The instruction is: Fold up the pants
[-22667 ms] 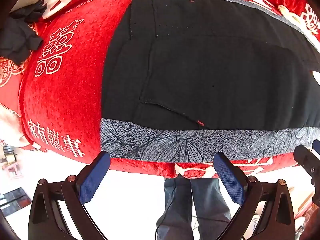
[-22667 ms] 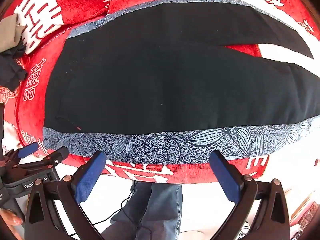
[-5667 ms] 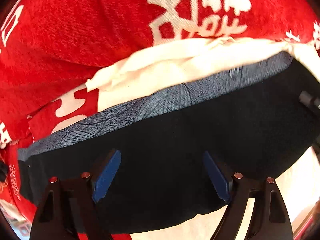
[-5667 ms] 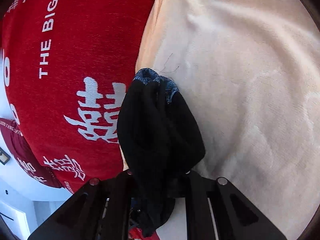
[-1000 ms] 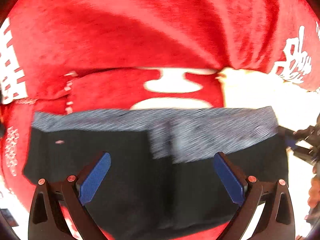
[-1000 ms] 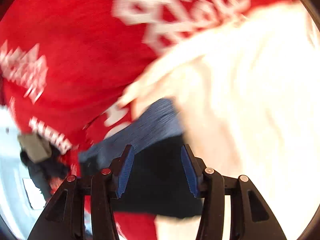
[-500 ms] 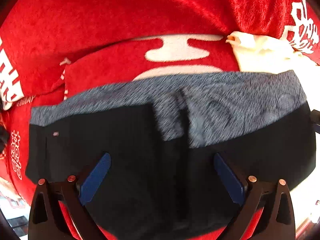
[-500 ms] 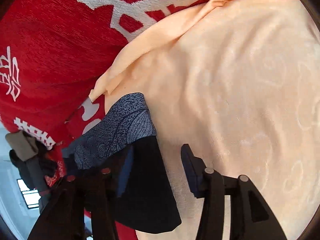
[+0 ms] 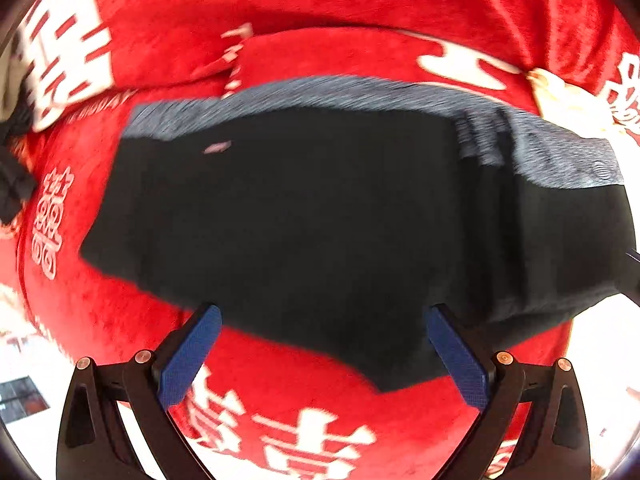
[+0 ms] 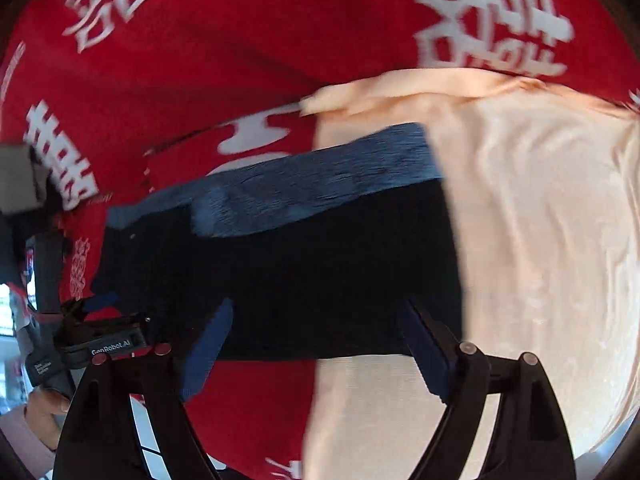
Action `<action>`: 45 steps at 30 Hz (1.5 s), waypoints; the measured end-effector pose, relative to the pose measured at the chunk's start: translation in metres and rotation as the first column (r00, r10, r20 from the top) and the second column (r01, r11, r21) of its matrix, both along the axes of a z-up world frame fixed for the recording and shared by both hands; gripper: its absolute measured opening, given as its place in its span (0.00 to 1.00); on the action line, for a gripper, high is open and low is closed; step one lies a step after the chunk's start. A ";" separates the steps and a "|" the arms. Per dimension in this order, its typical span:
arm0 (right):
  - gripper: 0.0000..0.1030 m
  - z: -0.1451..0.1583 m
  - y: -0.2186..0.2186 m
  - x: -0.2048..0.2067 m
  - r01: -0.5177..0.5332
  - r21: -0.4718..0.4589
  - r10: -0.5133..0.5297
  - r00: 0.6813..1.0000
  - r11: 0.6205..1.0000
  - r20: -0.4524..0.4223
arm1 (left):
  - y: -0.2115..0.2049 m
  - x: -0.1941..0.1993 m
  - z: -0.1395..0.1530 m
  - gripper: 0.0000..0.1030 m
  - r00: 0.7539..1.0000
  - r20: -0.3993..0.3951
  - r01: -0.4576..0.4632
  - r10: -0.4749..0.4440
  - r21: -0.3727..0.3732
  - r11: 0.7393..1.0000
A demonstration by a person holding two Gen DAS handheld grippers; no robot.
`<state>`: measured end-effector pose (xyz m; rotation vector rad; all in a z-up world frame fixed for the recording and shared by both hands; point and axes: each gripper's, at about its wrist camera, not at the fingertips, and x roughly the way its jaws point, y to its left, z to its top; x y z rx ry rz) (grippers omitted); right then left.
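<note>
The right tongs had just been opened and the folded pants released; the left tongs were spread, empty.

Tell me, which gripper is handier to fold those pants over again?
Probably the right gripper: it sits open over the pants' free end by the cream cloth.
</note>
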<state>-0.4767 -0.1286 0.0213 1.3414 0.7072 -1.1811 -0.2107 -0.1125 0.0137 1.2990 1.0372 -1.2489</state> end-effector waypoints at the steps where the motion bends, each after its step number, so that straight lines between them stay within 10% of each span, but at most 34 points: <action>1: 0.85 0.000 -0.001 0.012 -0.020 0.002 0.020 1.000 1.000 0.007 | 0.003 0.007 -0.001 1.00 1.000 0.000 -0.011 0.011 0.002 1.000; 9: 0.91 -0.042 -0.018 0.111 -0.154 0.109 0.152 0.988 0.982 0.025 | 0.014 0.070 -0.003 1.00 0.993 0.018 -0.117 0.117 0.005 0.993; 19: 0.93 -0.015 -0.004 0.163 -0.298 0.110 0.299 0.954 0.948 0.005 | 0.007 0.112 -0.017 1.00 0.979 -0.030 -0.201 0.202 0.018 0.979; 45: 0.99 -0.047 -0.013 0.197 -0.206 0.115 0.197 0.977 0.972 0.087 | -0.011 0.202 -0.037 1.00 0.951 -0.125 -0.281 0.282 0.029 0.959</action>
